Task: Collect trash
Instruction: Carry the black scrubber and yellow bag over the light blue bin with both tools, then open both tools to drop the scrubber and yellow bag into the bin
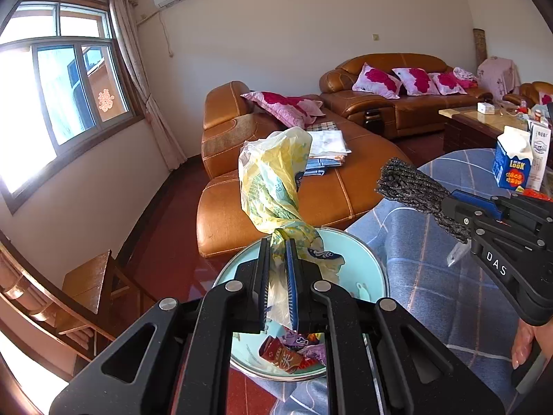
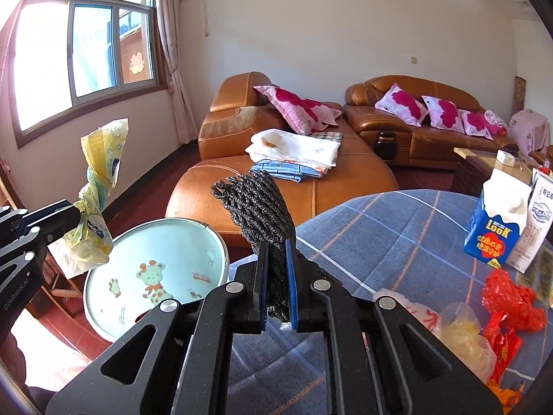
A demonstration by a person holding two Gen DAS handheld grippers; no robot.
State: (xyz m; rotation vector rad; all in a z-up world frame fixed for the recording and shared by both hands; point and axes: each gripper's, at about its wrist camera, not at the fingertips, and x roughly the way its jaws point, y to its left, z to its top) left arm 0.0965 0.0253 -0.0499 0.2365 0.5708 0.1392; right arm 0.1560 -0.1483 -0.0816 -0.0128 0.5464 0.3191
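My left gripper (image 1: 277, 242) is shut on a twisted yellow-green plastic wrapper (image 1: 273, 180) and holds it above a light-blue round bin (image 1: 366, 276) with several wrappers (image 1: 293, 352) inside. The wrapper (image 2: 100, 173) and the bin (image 2: 155, 263) also show at the left of the right wrist view. My right gripper (image 2: 277, 242) is shut on a dark mesh scrap (image 2: 255, 204), held over the table's edge beside the bin. The scrap (image 1: 411, 183) shows at the right in the left wrist view.
A table with a blue checked cloth (image 2: 397, 235) holds a blue milk carton (image 2: 497, 221), a red plastic bag (image 2: 511, 304) and clear bags (image 2: 459, 332). Brown leather sofas (image 2: 311, 180) with pink cushions stand behind. A wooden chair (image 1: 90, 287) stands to the left.
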